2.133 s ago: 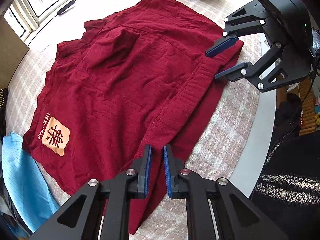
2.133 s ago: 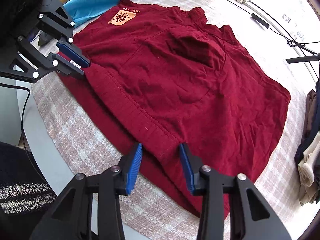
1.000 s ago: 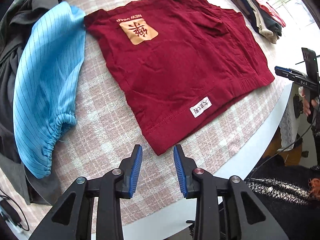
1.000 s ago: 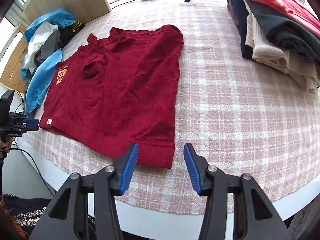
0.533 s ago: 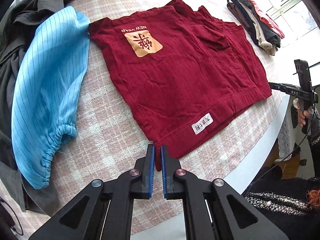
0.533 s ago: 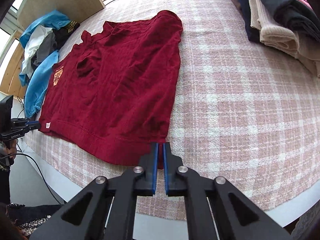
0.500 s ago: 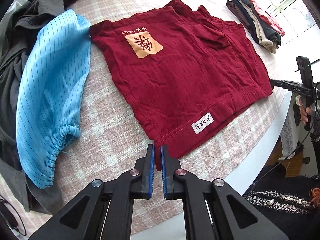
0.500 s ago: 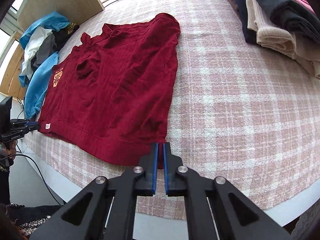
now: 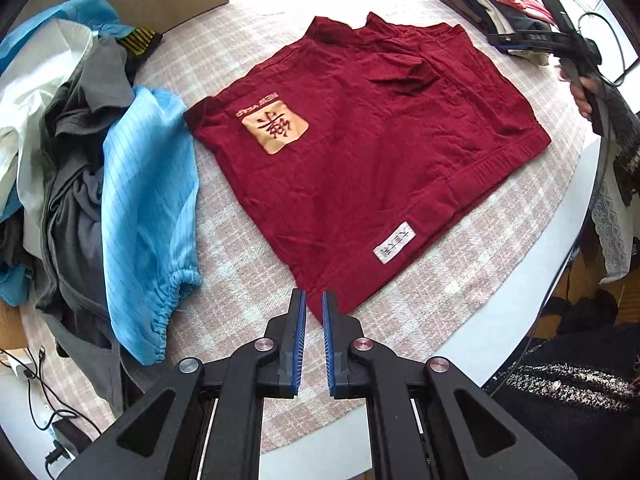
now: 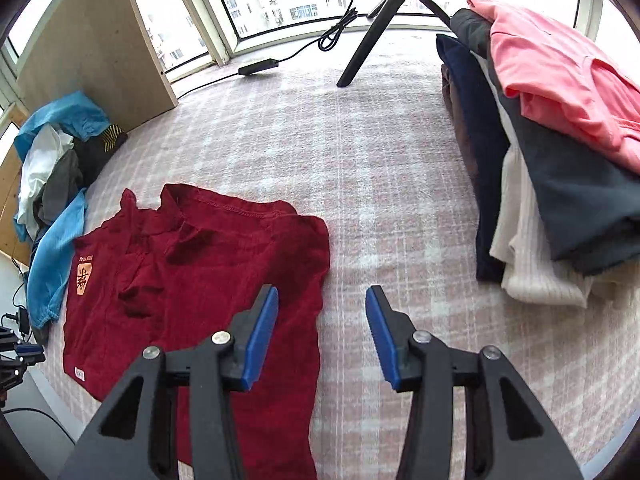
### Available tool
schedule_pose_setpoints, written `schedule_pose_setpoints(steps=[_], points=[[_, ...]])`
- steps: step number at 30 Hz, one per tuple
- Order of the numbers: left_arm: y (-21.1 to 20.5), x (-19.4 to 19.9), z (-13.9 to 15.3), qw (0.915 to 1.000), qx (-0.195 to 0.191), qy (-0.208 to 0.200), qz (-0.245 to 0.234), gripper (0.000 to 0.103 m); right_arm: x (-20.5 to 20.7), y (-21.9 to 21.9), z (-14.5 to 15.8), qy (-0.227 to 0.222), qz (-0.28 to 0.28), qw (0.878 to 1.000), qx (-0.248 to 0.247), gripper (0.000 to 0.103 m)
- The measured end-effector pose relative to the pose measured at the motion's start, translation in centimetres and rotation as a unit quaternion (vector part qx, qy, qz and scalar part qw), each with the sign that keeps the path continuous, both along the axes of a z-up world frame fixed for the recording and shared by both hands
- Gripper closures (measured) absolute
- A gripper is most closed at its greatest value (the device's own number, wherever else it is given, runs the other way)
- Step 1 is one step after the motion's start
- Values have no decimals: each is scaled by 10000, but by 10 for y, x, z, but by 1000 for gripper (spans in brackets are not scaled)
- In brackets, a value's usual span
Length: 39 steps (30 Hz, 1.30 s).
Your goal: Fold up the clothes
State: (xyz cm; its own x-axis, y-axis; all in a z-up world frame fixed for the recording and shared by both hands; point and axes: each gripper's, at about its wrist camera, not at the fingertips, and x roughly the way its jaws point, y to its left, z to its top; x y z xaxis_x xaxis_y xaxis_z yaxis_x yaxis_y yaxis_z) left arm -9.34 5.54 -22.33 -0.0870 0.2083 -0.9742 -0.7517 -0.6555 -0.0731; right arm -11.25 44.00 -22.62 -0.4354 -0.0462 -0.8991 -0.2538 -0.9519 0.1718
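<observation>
Pink plaid tablecloth (image 10: 380, 168) covers my table; red shirt (image 9: 360, 152) lies flat on it, folded clothes stack (image 10: 560, 140) far right. My left gripper (image 9: 314, 340) is pinched together on the shirt's near corner. My right gripper (image 10: 322, 332) has just been opening, jaws apart, nothing between them.

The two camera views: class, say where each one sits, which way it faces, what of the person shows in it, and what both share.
Left wrist: on the left claw, looking steeply down at the red shirt; its fingers pinch the shirt's near corner; the right claw and a hand show far right.
Right wrist: on the open right claw, facing the windows, folded stack at right; the left claw shows at the left edge.
Shared: red shirt, checked cloth, blue garment.
</observation>
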Motion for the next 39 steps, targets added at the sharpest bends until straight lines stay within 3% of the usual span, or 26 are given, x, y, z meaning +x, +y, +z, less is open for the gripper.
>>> schedule_pose_setpoints(steps=[3, 5, 7, 11, 14, 18, 23, 24, 28, 31, 35, 37, 38, 39], points=[[33, 18, 16, 9973, 555, -184, -453, 96, -14, 1, -3, -56, 12, 10000, -10, 58], [55, 35, 29, 9937, 741, -129, -825, 90, -5, 1, 12, 101, 131, 9998, -60, 58], [79, 46, 43, 9909, 882, -19, -1015, 93, 7, 1, 34, 167, 329, 9993, -17, 58], [139, 67, 48, 9835, 1407, -253, -1110, 90, 31, 10, 84, 331, 886, 9951, 301, 58], [201, 79, 31, 9804, 1601, -422, -1068, 90, 37, 29, 105, 442, 1156, 9919, 300, 58], [273, 91, 4, 9813, 1614, -533, -906, 90, 16, 43, 83, 316, 1574, 9868, 213, 58], [320, 90, -26, 9910, 1174, -386, -514, 85, -13, 31, 32, 174, 2057, 9784, 64, 58], [325, 89, -31, 9933, 1041, -311, -395, 85, -19, 28, 22, 127, 2119, 9772, -7, 58], [324, 82, -29, 9938, 1099, -168, -16, 89, -37, 25, -6, -12, 2188, 9754, -260, 58], [317, 77, -32, 9923, 1199, -265, 135, 103, -48, 27, -17, -41, 2215, 9742, -422, 58], [306, 73, -28, 9895, 1376, -348, 261, 103, -59, 27, -28, -99, 2285, 9703, -783, 58], [299, 72, -22, 9864, 1560, -392, 329, 103, -61, 24, -28, -55, 2406, 9672, -815, 70], [294, 71, -19, 9839, 1679, -464, 399, 103, -63, 22, -28, -98, 2487, 9645, -884, 102], [289, 69, -15, 9810, 1802, -543, 474, 103, -63, 23, -25, -79, 2528, 9632, -907, 100]])
